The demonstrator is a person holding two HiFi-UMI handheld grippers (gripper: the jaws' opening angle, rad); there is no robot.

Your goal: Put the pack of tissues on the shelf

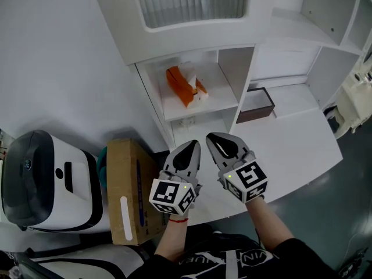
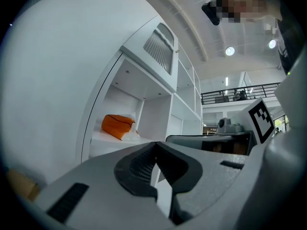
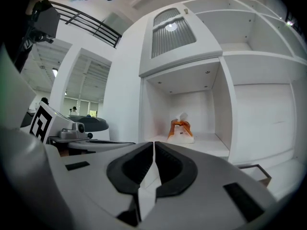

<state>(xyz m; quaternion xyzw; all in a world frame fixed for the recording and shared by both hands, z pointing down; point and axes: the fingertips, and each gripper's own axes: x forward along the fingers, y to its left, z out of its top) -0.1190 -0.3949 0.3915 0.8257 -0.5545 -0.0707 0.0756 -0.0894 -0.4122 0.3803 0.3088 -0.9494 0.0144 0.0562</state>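
An orange and white pack of tissues (image 1: 186, 85) lies on the white shelf (image 1: 224, 100) inside an open compartment of the cabinet. The pack (image 2: 118, 126) shows at the left in the left gripper view, and the same pack (image 3: 181, 130) sits ahead in the right gripper view. My left gripper (image 1: 190, 144) and my right gripper (image 1: 214, 138) hang side by side in front of the cabinet, below the shelf and well clear of the pack. Both are shut with nothing between their jaws.
A dark brown box (image 1: 256, 105) stands in the lower compartment to the right. A cardboard box (image 1: 128, 190) and a white and black machine (image 1: 43, 182) sit at the left. The white counter (image 1: 302, 141) extends to the right.
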